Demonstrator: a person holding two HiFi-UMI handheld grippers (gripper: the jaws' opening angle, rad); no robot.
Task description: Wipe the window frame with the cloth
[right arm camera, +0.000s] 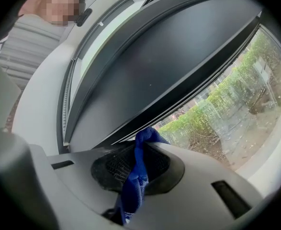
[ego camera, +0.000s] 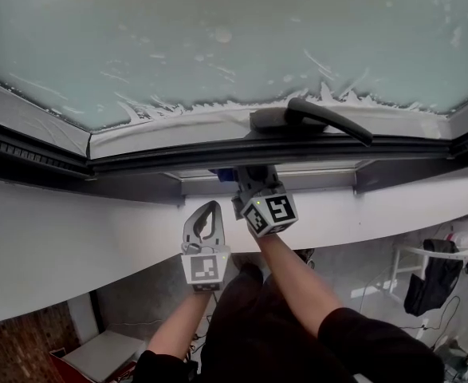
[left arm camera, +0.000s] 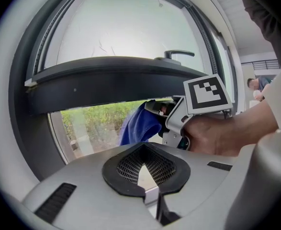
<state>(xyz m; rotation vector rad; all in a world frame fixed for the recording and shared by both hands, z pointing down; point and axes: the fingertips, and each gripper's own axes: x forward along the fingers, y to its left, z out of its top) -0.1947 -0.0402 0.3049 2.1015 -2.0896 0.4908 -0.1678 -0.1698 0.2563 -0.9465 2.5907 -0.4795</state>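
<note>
A blue cloth (right arm camera: pixel 139 174) is pinched in my right gripper (right arm camera: pixel 147 139), which is shut on it. Its bunched end sticks out past the jaw tips right beside the dark window frame (right arm camera: pixel 154 71); I cannot tell if it touches. In the head view the right gripper (ego camera: pixel 241 174) reaches up under the frame (ego camera: pixel 218 154) with the cloth (ego camera: pixel 224 174) at its tip. From the left gripper view the cloth (left arm camera: pixel 140 123) hangs below the frame (left arm camera: pixel 106 83). My left gripper (ego camera: pixel 211 207) is lower and to the left, shut on nothing, its tips (left arm camera: pixel 142 146) meeting.
The sash is tilted open, with a dark handle (ego camera: pixel 321 116) on its edge above the right gripper. A white sill (ego camera: pixel 58 238) runs below the frame. A rack with dark clothes (ego camera: pixel 433 278) stands at the right. A person (left arm camera: pixel 255 84) stands in the distance.
</note>
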